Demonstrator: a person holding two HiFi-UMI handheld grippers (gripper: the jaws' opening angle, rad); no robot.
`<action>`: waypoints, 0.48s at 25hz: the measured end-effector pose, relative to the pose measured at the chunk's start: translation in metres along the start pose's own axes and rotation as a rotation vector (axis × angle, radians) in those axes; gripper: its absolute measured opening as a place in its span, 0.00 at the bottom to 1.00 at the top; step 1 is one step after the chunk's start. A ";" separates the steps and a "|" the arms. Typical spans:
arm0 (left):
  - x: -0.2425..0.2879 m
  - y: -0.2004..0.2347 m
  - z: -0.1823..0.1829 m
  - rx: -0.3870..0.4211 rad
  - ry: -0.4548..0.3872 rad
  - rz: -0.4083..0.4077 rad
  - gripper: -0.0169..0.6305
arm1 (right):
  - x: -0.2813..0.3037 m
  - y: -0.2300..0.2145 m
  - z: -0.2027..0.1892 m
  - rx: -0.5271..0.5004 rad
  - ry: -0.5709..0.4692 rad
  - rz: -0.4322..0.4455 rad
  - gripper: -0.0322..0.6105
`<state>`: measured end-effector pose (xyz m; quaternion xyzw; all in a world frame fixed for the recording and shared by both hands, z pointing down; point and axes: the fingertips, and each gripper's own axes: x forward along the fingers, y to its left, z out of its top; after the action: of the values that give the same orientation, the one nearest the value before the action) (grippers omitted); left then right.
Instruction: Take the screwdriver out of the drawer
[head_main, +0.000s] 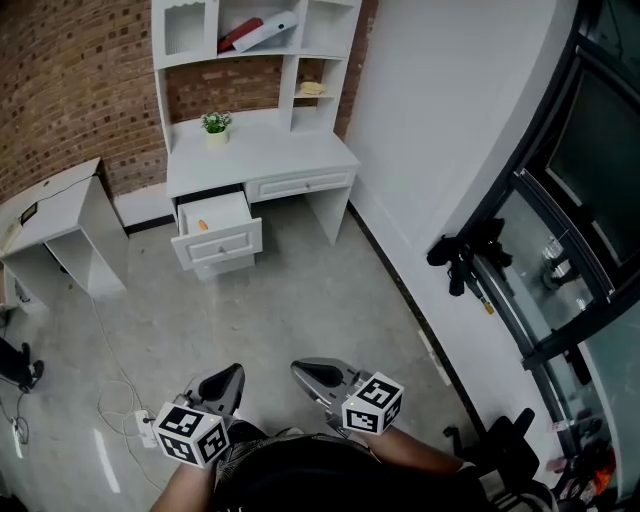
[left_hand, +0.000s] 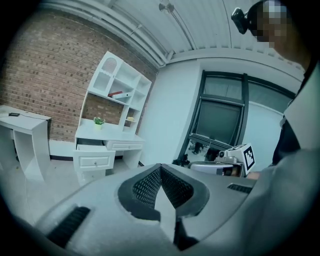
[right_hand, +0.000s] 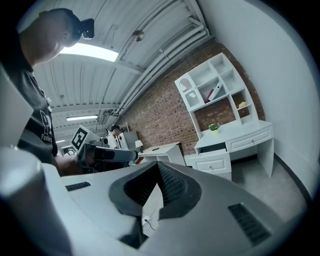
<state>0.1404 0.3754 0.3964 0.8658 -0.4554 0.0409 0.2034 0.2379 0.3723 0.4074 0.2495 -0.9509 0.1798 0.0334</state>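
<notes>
The screwdriver (head_main: 202, 225), a small orange shape, lies in the open drawer (head_main: 218, 243) of the desk (head_main: 280, 150), well apart from both claws; the left claw (head_main: 224, 384) and right claw (head_main: 316, 378) are pressed together, empty; it is probably light and stiff, best pinched across the handle.

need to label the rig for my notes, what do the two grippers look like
Both the left gripper and right gripper have pale grey, tapered shells with black ribbed pads. Each carries a white cube printed with black square markers. The person wears a dark top.
</notes>
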 end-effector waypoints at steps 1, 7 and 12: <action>0.001 0.000 0.000 -0.006 -0.001 -0.001 0.05 | -0.001 0.000 0.001 0.003 -0.004 -0.001 0.06; 0.012 -0.010 -0.002 0.038 0.017 0.000 0.05 | -0.013 -0.011 0.000 0.019 -0.007 -0.033 0.06; 0.022 -0.017 -0.001 0.040 0.024 -0.015 0.05 | -0.021 -0.019 -0.001 0.027 -0.004 -0.053 0.06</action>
<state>0.1674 0.3676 0.3976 0.8725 -0.4456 0.0590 0.1918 0.2658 0.3669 0.4119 0.2756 -0.9415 0.1911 0.0330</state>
